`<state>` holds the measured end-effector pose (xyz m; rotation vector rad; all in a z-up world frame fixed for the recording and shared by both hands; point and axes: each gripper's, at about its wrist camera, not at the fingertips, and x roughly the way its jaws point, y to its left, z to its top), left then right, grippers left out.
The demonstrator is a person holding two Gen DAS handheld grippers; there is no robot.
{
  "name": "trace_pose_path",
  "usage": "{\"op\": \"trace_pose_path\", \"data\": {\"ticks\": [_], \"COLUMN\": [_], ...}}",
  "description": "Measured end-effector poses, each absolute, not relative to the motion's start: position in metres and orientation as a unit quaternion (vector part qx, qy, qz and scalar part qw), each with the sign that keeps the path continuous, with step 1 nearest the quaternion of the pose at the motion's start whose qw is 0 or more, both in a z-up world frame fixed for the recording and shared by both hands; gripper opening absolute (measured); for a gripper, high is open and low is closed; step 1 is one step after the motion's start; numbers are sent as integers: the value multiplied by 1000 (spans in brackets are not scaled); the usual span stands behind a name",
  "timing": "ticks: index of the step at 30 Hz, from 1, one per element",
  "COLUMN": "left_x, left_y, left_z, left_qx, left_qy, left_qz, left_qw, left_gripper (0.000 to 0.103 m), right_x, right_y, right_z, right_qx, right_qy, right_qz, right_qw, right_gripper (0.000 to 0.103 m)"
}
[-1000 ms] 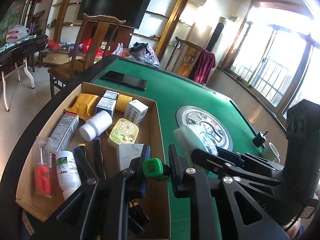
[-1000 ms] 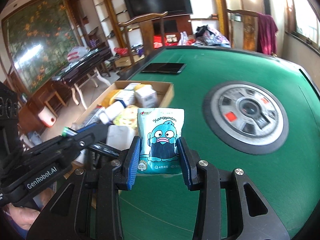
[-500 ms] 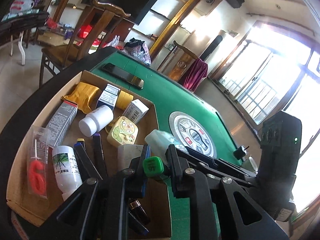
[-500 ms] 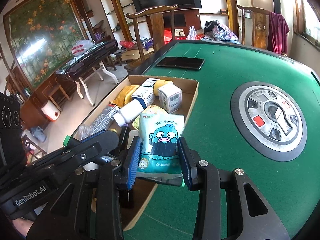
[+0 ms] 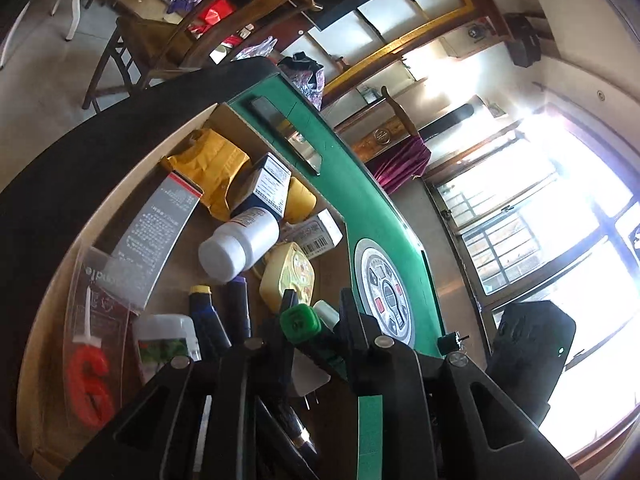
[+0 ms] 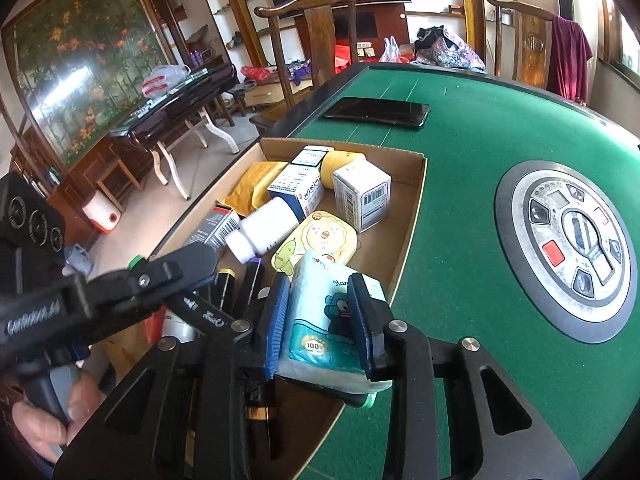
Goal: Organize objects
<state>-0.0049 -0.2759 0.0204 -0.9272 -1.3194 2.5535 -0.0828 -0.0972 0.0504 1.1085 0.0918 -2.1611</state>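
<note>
A shallow cardboard box (image 6: 416,184) sits on the green table and holds several items: a white bottle (image 6: 264,228), small cartons, a yellow tin (image 6: 316,244) and dark markers. My right gripper (image 6: 320,320) is shut on a pale blue tissue pack (image 6: 320,328) with a cartoon face, held over the box's near right corner. My left gripper (image 5: 314,312) is shut on a green-capped marker (image 5: 300,322), tilted over the box's near end. In the left wrist view the box (image 5: 52,292) shows the bottle (image 5: 240,244) and a red "6" candle pack (image 5: 90,364).
A black phone (image 6: 378,112) lies on the green felt beyond the box. A round control panel (image 6: 568,248) is set in the table's middle. Wooden chairs (image 6: 316,28) stand at the far edge. The table's black rim (image 5: 80,168) runs along the box's left side.
My right gripper carried the tissue pack left and down, from above the felt to over the box's near corner. My left gripper tilted and dropped lower over the box, still holding the marker.
</note>
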Motion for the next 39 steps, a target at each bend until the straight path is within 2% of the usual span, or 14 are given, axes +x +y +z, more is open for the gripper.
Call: {"op": "trace_pose_path", "data": {"ticks": [1,2,12,14,21,24,25,26,29,30,31,33,35,39], "left_x": [-6,-7,-29,-30,-12,9,15,21,39,45,50,59,66,80], "left_y": [-279,-280,-287,-286,-262,-238,-231,-221,-195,-187,-181,-171,-166,-160], "left_z": [22,23,26,27,47,64,67,72,83,85,87,88,89,87], "left_qx": [-305,-305,-327,-332,-313,-281,-272,-262,-233,-227,-222,-211,-207,-200], "left_qy": [-435,-432,-398,-386,-321,-256,-240,-220,-162,-145,-130,-106,-92,-70], "left_qz": [845,847,857,861,894,924,931,939,957,961,964,968,968,965], "left_qw": [56,52,20,16,1,-27,-33,-42,-62,-66,-74,-89,-112,-156], "left_gripper": [20,16,16,20,22,47,64,75,79,79,82,83,87,88], "right_x": [-84,-85,-77,-74,-71,-62,-60,-56,-45,-41,-38,-28,-17,1], "right_y": [-98,-99,-120,-121,-106,-96,-92,-88,-75,-71,-66,-54,-42,-23], "right_z": [48,46,39,38,42,50,52,55,61,63,65,66,69,72], "right_qx": [432,435,443,446,442,417,408,397,371,362,356,335,316,301], "right_qy": [29,26,0,-7,-27,0,6,14,37,46,53,70,81,84], "right_qz": [-831,-830,-804,-798,-791,-812,-819,-827,-848,-855,-860,-875,-885,-894], "right_qw": [350,349,397,406,422,408,403,398,377,369,361,343,331,320], "right_gripper": [30,30,30,30,30,30,30,30,32,37,53,70,70,71]}}
